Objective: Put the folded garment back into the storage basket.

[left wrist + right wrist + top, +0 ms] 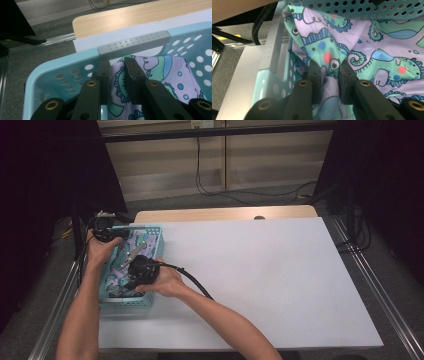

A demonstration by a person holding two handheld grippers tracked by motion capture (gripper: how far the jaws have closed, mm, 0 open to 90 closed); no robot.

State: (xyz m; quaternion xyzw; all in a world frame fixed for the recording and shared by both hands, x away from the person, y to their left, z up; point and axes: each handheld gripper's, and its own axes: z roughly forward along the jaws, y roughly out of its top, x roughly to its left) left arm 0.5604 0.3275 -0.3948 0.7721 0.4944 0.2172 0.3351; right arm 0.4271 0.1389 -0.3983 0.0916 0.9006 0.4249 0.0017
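Pinching a patterned cloth inside a turquoise basket at the counter's left edge, left gripper and right gripper each clamp separate folds, likely to lift it out.

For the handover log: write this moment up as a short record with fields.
setting: white table top
container: light blue perforated basket at the table's left edge, grey handle
contents: patterned cloth, lilac with green sea-creature print
left gripper: jaws closed on a fold of the cloth near the grey handle
right gripper: jaws pinching a raised fold of the cloth
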